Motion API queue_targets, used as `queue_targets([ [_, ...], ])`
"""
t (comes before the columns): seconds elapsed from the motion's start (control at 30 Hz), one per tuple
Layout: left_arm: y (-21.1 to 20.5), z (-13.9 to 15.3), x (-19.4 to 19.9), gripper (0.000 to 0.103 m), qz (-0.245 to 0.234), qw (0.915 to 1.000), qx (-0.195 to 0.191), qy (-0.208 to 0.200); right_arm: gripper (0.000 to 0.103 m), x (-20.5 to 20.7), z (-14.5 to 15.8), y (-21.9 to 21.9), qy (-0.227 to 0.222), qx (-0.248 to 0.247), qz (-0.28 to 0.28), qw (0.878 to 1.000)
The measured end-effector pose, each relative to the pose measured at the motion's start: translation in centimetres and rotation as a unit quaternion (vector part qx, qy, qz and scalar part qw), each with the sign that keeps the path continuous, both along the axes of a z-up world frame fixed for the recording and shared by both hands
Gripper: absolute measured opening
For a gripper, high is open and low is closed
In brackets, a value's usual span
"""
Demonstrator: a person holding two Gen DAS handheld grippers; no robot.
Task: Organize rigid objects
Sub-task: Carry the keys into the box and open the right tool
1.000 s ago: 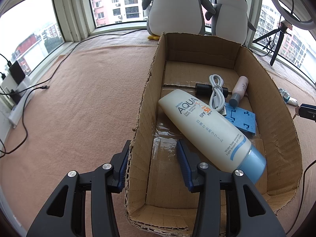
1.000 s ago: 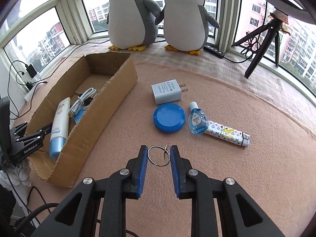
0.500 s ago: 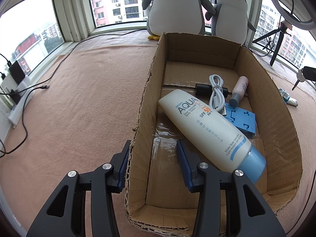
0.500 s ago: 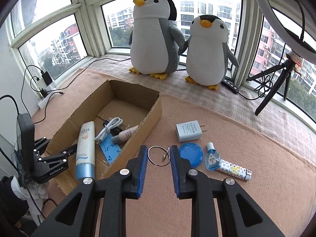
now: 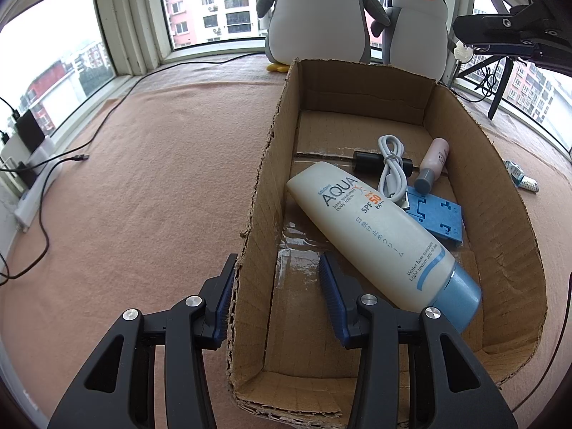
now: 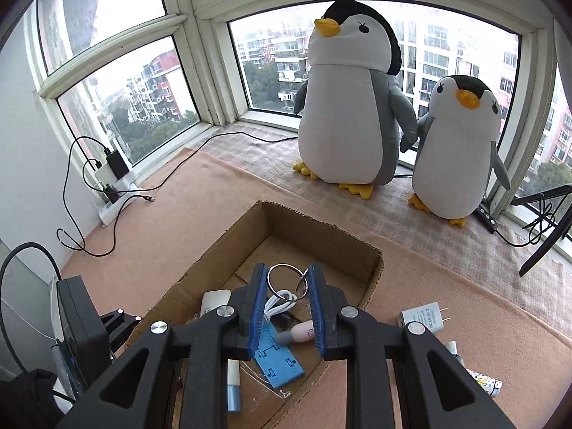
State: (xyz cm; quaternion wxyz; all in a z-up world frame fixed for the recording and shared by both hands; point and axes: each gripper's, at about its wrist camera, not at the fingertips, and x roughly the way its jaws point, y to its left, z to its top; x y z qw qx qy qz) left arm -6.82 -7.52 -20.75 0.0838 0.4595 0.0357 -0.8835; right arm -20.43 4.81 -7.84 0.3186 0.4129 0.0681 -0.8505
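An open cardboard box (image 5: 507, 193) lies on the pink mat. Inside it are a white AQUA sunscreen tube (image 5: 375, 236), a coiled white cable (image 5: 391, 168), a pink tube (image 5: 434, 164) and a blue phone stand (image 5: 439, 214). My left gripper (image 5: 277, 296) is open and straddles the box's left wall, one finger outside, one inside. My right gripper (image 6: 287, 280) is shut on a metal key ring (image 6: 282, 266) and hovers above the box (image 6: 321, 228). From the left wrist view, the right gripper (image 5: 461, 34) is at top right with the key ring (image 5: 463, 52) dangling.
A white charger (image 6: 423, 318) and a patterned tube (image 6: 482, 382) lie on the mat right of the box, with a small blue bottle (image 5: 513, 173) nearby. Two plush penguins (image 6: 350, 107) stand by the window. Cables and a power strip (image 6: 114, 203) run along the left; a tripod (image 6: 543, 228) stands right.
My right gripper has lifted the key ring off the mat and carried it left, from beside the blue lid to above the box. The left gripper has not moved.
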Motion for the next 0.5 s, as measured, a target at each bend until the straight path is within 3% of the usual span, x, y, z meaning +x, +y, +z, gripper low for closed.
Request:
queue_targets([
  [0.43, 0.0, 0.0, 0.0, 0.043, 0.000, 1.0000, 0.000, 0.000, 0.022, -2.5, -2.7, -2.5, -0.015, 0.031, -0.001, 0.999],
  [0.5, 0.0, 0.0, 0.0, 0.043, 0.000, 1.0000, 0.000, 0.000, 0.041, -2.6, -2.7, -2.4, -0.017, 0.029, -0.003, 0.999],
])
